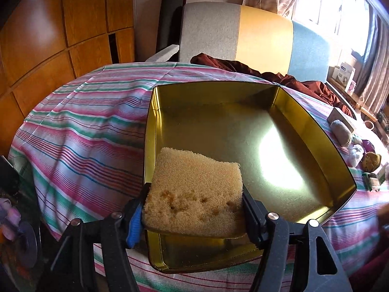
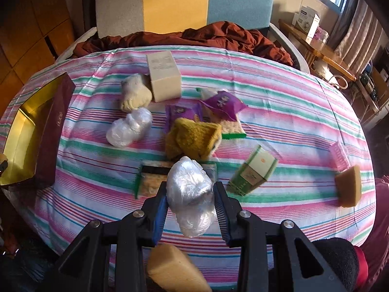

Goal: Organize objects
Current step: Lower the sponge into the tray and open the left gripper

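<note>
My left gripper (image 1: pixel 194 209) squeezes a light, squashy sponge (image 1: pixel 194 192) over the gold tin (image 1: pixel 316 131), while my right gripper (image 2: pixel 190 206) pinches a soft, slippery plastic bundle (image 2: pixel 190 194) across its middle above the striped cloth (image 2: pixel 291 97).

Your held sponge (image 1: pixel 194 194) covers the tin's (image 1: pixel 316 131) near-left floor. Right of the tin, small items (image 1: pixel 357 154) are too small to identify. Beyond your wrapped bundle (image 2: pixel 192 192), a scrub pad (image 2: pixel 152 177) lies half hidden; below it, a blurred sponge (image 2: pixel 175 270) runs off-frame.
</note>
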